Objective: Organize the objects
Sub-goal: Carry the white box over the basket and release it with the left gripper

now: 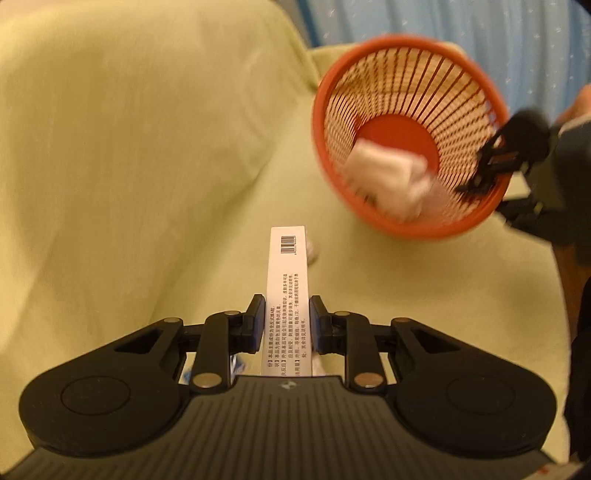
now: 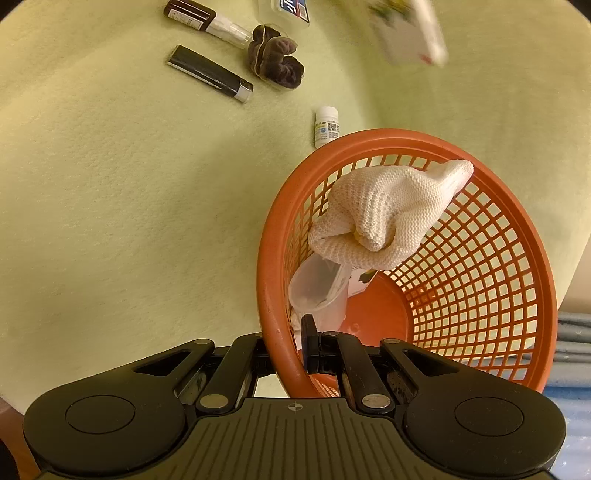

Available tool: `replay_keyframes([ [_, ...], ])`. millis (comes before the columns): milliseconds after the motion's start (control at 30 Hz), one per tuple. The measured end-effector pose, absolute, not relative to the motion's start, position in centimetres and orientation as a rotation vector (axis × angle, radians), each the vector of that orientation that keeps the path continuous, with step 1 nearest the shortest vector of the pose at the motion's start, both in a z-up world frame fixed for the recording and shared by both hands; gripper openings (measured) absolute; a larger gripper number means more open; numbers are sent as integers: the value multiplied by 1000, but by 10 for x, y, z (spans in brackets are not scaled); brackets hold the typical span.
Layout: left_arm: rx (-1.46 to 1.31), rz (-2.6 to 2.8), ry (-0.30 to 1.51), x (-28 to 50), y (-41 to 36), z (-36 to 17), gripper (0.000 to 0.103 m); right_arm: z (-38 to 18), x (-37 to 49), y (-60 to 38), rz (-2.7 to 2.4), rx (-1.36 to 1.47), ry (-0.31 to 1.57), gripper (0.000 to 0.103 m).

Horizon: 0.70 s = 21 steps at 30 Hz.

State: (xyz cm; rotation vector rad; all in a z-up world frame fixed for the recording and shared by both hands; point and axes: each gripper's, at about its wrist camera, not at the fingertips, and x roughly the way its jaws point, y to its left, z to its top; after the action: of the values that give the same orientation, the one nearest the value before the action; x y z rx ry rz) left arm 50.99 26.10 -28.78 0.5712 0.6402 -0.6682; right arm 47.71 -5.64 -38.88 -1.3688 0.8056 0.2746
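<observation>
Two cameras give me one yellow-green cloth surface (image 2: 129,221), which fills most of both views. On it stands the orange lattice basket (image 2: 480,258), tipped toward my right side. My right gripper (image 2: 295,347) has its jaws pinched together on the basket's near rim, one pad inside the wall and one outside, so the basket is held by its edge. Inside it I see a white knitted cloth (image 2: 388,210) bunched against the wall, and below that a clear plastic cup (image 2: 317,291) lying near the orange bottom.

My left gripper (image 1: 287,325) is closed on a long white carton (image 1: 287,280), its blue pads pressing both narrow sides. The carton sticks straight out ahead, barcode at its far end, and is clear of the cloth, short of the basket. In the right wrist view the carton shows blurred at the top.

Loose on the cloth beyond the basket lie a dark velvet scrunchie (image 2: 277,62), a black lighter (image 2: 210,74), a brown tube (image 2: 207,18) and a small white pill bottle (image 2: 327,125) just beside the basket rim.
</observation>
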Motion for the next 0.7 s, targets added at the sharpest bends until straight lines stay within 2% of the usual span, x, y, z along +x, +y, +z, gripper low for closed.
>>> replay_keyframes([
  [367, 599, -831, 523, 504, 184, -233, 21, -388, 474, -55, 286, -1360, 797, 2],
  [600, 601, -893, 503, 514, 131, -240, 21, -389, 473, -57, 290, -1353, 789, 1],
  [700, 575, -881, 494, 523, 114, -250, 27, -388, 474, -58, 293, -1349, 787, 1],
])
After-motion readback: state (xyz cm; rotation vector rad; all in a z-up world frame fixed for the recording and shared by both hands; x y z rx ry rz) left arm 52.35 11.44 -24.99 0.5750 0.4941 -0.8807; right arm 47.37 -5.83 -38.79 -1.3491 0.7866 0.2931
